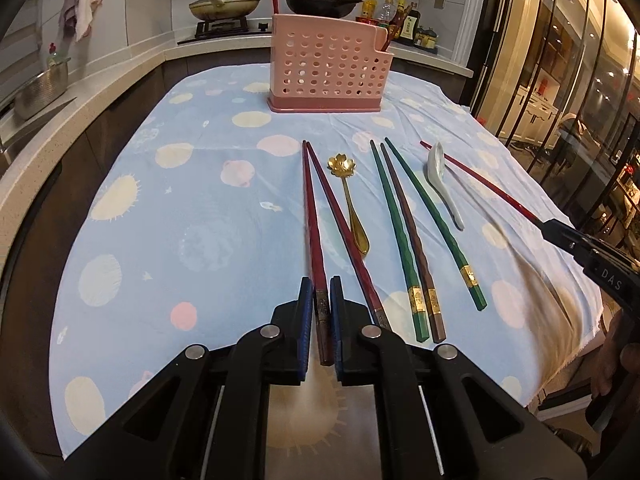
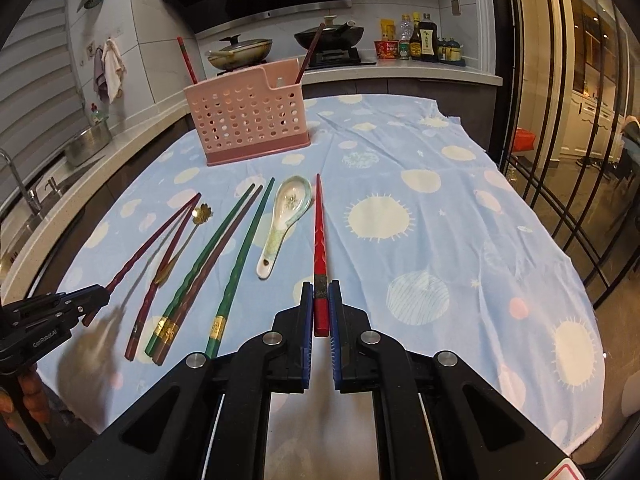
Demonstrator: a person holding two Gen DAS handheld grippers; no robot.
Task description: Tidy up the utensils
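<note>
My left gripper (image 1: pixel 321 292) is shut on the thick end of a dark red chopstick (image 1: pixel 314 224) that points toward the pink perforated utensil holder (image 1: pixel 328 68). A matching dark red chopstick (image 1: pixel 344 232) lies just right of it on the cloth. My right gripper (image 2: pixel 321 296) is shut on the thick end of a bright red chopstick (image 2: pixel 319 236), whose tip points at the holder (image 2: pixel 248 120). In the left wrist view the right gripper (image 1: pixel 546 224) shows at the right edge. The right wrist view has the left gripper (image 2: pixel 105 294) at its left edge.
On the blue dotted cloth (image 1: pixel 200 200) lie a gold flower spoon (image 1: pixel 352 208), two green chopsticks (image 1: pixel 396 232) with a brown chopstick (image 1: pixel 408 232) between them, and a white ceramic spoon (image 2: pixel 284 220). Two chopsticks (image 2: pixel 186 60) stand in the holder. Behind are a stove with pans (image 1: pixel 224 6) and sauce bottles (image 2: pixel 420 38).
</note>
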